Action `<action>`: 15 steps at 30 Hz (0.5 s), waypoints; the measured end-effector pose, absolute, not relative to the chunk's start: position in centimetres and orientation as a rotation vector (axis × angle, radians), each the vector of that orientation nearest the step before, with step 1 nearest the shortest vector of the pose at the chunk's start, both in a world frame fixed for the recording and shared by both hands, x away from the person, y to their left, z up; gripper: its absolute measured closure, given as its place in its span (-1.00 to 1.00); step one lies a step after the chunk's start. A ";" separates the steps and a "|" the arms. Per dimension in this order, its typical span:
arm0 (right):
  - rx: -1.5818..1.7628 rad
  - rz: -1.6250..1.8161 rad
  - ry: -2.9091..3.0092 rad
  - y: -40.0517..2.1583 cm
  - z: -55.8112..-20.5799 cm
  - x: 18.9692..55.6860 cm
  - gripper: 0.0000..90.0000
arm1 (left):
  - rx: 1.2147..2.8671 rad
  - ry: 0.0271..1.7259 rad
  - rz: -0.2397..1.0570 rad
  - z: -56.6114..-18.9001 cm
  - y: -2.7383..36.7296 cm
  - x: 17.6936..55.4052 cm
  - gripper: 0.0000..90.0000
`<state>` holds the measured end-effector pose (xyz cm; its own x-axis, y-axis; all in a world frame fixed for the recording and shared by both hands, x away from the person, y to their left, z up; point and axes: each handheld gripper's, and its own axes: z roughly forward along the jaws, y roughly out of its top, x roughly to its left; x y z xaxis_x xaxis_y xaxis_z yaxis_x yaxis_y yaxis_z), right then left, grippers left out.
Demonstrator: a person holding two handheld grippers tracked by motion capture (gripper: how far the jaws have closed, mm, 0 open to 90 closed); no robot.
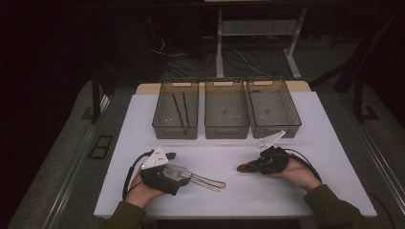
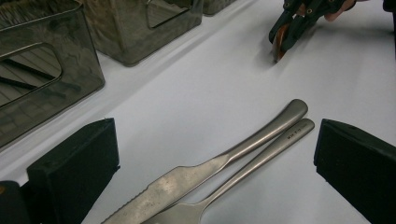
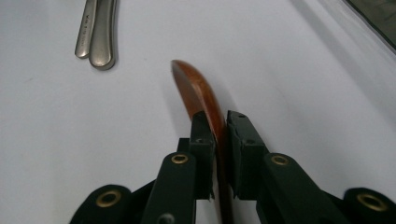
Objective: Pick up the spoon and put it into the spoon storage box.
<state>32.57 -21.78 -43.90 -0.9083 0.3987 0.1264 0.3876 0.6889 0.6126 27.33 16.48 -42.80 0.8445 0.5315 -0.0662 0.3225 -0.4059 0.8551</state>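
Two grippers sit low in the high view: left gripper (image 1: 179,175), jaws wide, straddles a knife (image 2: 205,168) and fork (image 2: 261,158); right gripper (image 1: 248,167), jaws narrow, clamps a wooden spoon (image 3: 198,93) at centre. Three bins (image 1: 227,114) stand beyond on the surface (image 1: 315,157).

A tiny stamped marking sits near the end of the fork handle (image 2: 292,135), toward two o'clock in the left gripper view, and again at eleven o'clock in the right gripper view; its characters are too small to read.
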 end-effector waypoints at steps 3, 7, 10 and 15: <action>0.666 1.036 2.875 -21.8 -43.9 32.5 0.80 | 2.013 0.632 0.246 -42.9 16.4 27.4 -1.00; 0.672 1.036 2.875 -21.8 -43.8 32.5 0.80 | 2.011 0.626 0.232 -43.2 16.2 27.2 -1.00; 0.703 1.053 2.866 -21.8 -43.6 32.4 0.81 | 2.004 0.627 0.230 -43.1 16.3 27.2 -1.00; 0.744 1.094 2.832 -21.9 -43.1 32.4 0.81 | 1.991 0.632 0.231 -43.0 16.4 27.2 -1.00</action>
